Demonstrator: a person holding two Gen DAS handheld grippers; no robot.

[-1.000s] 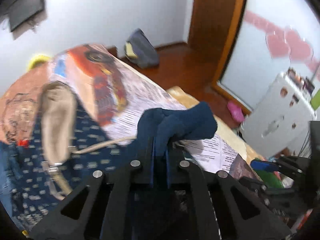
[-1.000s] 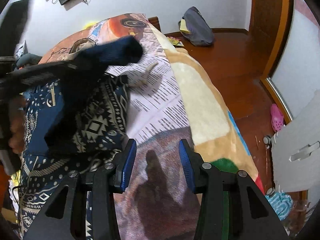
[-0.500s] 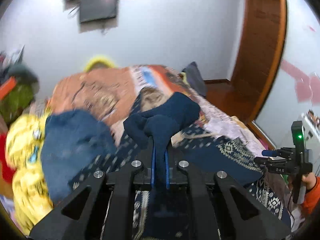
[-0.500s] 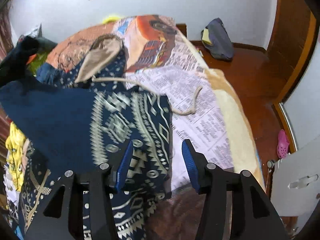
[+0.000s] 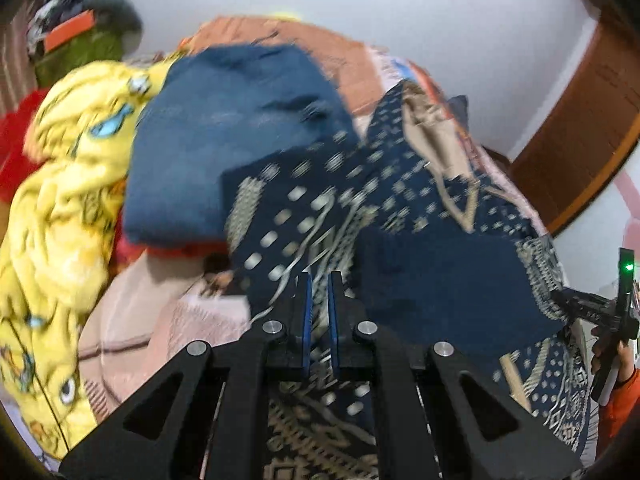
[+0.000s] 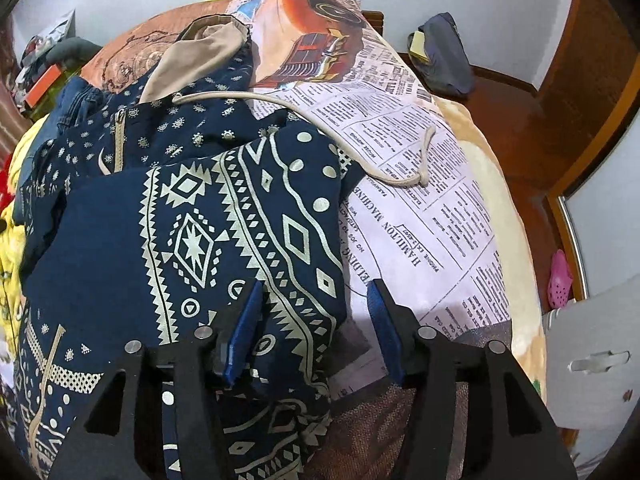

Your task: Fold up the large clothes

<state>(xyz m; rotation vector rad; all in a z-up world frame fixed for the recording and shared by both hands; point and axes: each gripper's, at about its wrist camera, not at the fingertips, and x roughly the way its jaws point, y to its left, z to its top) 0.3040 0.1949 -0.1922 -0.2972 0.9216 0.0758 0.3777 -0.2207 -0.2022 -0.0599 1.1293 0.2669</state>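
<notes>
Navy patterned hoodie [image 6: 192, 240] spread on bed [image 6: 472, 208], sleeve folded across body, hood at 12 o'clock, drawstring [image 6: 360, 148] trailing toward 2 o'clock. Left gripper [image 5: 318, 304]: jaws together; whether fabric is pinched, cannot tell. Right gripper [image 6: 316, 320]: jaws opening, sleeve edge between, unpinched. Judgement: first fold laid; other sleeve, lengthwise folds remain. Blue jeans [image 5: 224, 148] at 10 o'clock.

Newsprint bedcover [image 6: 432, 200] lies bare beside navy hoodie [image 6: 200, 240].

Newsprint-covered bed [image 6: 440, 216] under patterned hoodie [image 6: 192, 232].
</notes>
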